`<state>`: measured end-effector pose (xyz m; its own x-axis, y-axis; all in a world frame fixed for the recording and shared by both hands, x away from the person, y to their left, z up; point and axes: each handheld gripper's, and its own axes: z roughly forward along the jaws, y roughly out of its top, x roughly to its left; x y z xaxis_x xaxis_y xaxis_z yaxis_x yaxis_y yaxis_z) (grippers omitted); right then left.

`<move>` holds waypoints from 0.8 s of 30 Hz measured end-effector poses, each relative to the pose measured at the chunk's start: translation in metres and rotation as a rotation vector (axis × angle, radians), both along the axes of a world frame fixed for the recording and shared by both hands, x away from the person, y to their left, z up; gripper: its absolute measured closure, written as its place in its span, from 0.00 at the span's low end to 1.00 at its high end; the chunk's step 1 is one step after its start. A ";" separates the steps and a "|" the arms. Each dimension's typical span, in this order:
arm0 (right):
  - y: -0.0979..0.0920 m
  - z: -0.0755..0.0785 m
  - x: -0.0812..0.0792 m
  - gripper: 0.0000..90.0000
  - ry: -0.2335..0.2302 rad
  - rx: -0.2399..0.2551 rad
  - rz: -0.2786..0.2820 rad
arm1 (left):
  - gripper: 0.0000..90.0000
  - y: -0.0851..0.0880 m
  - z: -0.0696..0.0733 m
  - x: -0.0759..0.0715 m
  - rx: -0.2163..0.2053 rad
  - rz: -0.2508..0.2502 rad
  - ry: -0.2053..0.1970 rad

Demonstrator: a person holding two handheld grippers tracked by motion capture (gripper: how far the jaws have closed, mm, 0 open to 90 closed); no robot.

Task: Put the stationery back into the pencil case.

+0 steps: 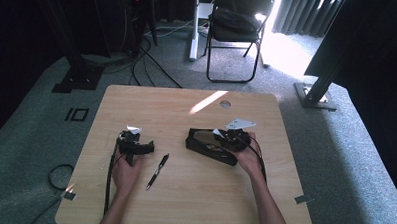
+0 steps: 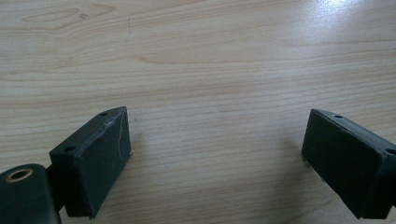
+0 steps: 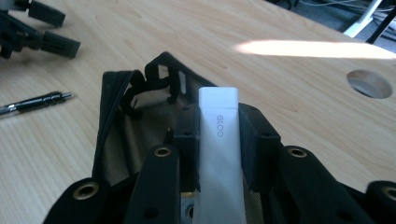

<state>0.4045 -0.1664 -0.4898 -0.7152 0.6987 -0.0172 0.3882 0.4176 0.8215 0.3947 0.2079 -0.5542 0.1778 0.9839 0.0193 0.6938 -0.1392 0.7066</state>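
item: white glue stick [image 3: 218, 140], clamped in right gripper [image 3: 218, 116] over open black pencil case [image 3: 126, 135]; step judged packing, next lower and release inside; left gripper [image 2: 217, 149] wide, empty, on table [image 2: 210, 56].

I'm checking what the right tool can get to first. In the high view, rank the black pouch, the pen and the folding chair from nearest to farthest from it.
1. Black pouch: under the right tool.
2. Pen: to its left, mid-table.
3. Folding chair: on the floor beyond the table.
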 end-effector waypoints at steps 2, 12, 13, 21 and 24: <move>0.002 -0.002 0.001 0.78 0.009 -0.016 0.007 | 0.09 0.000 0.000 0.000 0.000 0.000 0.000; 0.005 -0.004 0.001 0.77 0.030 -0.029 0.025 | 0.09 0.000 0.000 0.000 0.000 -0.002 0.000; 0.005 -0.004 0.000 0.76 0.029 -0.029 0.024 | 0.09 0.000 0.000 0.000 0.001 -0.003 0.001; 0.012 0.003 -0.010 0.75 0.007 -0.009 0.030 | 0.09 0.000 0.000 0.000 0.000 -0.003 0.000; 0.018 0.005 -0.016 0.73 -0.005 -0.002 0.043 | 0.09 0.000 0.000 0.000 0.000 -0.003 0.000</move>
